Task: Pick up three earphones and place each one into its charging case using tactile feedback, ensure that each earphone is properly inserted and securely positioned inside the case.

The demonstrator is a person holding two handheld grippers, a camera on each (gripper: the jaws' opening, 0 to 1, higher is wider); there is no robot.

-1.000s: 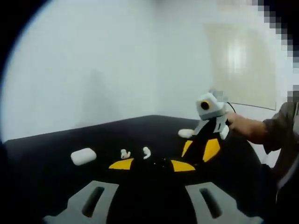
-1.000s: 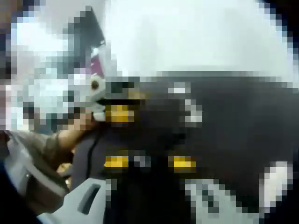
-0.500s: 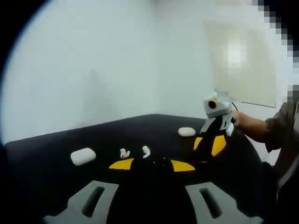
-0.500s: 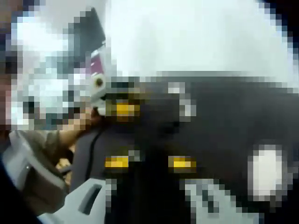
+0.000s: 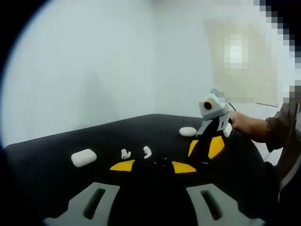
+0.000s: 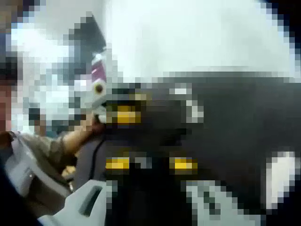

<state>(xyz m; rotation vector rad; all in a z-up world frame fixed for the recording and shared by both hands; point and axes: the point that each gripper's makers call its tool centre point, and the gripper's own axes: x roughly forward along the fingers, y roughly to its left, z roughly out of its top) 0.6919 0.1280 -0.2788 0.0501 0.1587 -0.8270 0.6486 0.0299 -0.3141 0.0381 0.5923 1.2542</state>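
On the black table [image 5: 56, 183] lie two white earphones [image 5: 125, 154] [image 5: 147, 151] just beyond my left gripper [image 5: 153, 166], which is open with nothing between its yellow-tipped jaws. A closed white case [image 5: 84, 157] sits to their left, and a second case [image 5: 188, 131] lies farther back. My right gripper [image 5: 202, 150] hovers at the right, held by a hand [image 5: 244, 125], jaws apart. The right gripper view is heavily blurred: my right gripper [image 6: 150, 164] is open, the left gripper [image 6: 123, 113] is at the left, and a white case [image 6: 280, 179] is at the lower right.
White walls stand behind the table's far edge [image 5: 155, 116]. A person's sleeve [image 5: 284, 132] is at the right of the left gripper view. A sleeve and hand [image 6: 75, 136] show at the left of the right gripper view.
The right gripper swung away to the right, then came back left to about where it was. The left gripper view and the things on the table stay still.
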